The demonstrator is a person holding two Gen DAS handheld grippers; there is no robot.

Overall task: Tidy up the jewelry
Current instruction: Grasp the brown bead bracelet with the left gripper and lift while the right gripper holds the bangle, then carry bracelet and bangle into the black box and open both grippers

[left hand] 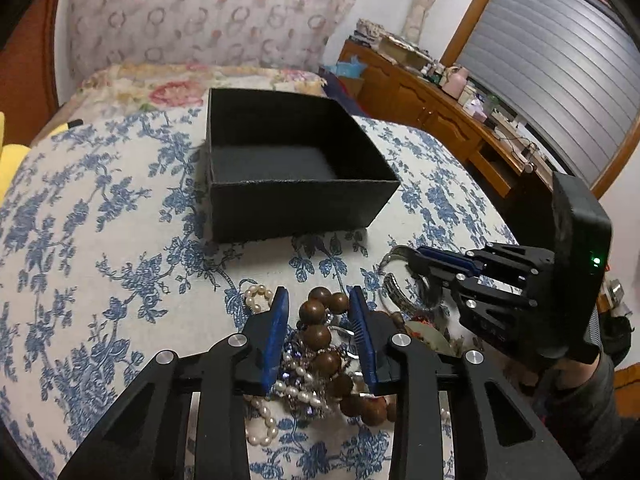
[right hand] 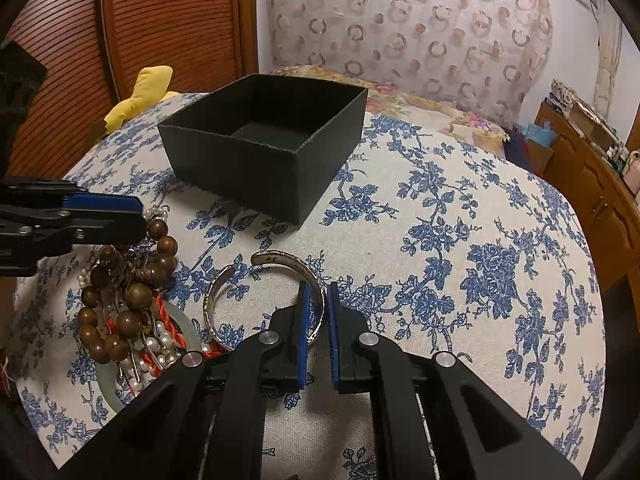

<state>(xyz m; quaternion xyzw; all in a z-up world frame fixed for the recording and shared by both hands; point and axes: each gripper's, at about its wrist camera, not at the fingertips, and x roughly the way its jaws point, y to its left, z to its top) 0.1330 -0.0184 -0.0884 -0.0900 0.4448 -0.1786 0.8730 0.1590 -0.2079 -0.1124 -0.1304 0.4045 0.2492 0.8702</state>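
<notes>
Nearest in the left wrist view, the left gripper (left hand: 320,320) stands wide apart over a tangled heap of jewelry, its blue fingers (left hand: 276,332) on either side of a string of brown wooden beads (left hand: 320,340) lying among pearl strands (left hand: 260,412). Just to its right, the right gripper (right hand: 318,312) is narrowed around the rim of a silver cuff bracelet (right hand: 224,292) that lies on the blue-flowered cloth (right hand: 440,240), though I cannot tell whether the pads actually press it. Farther back, well apart from the heap, an open black box (right hand: 256,152) sits on the same cloth.
</notes>
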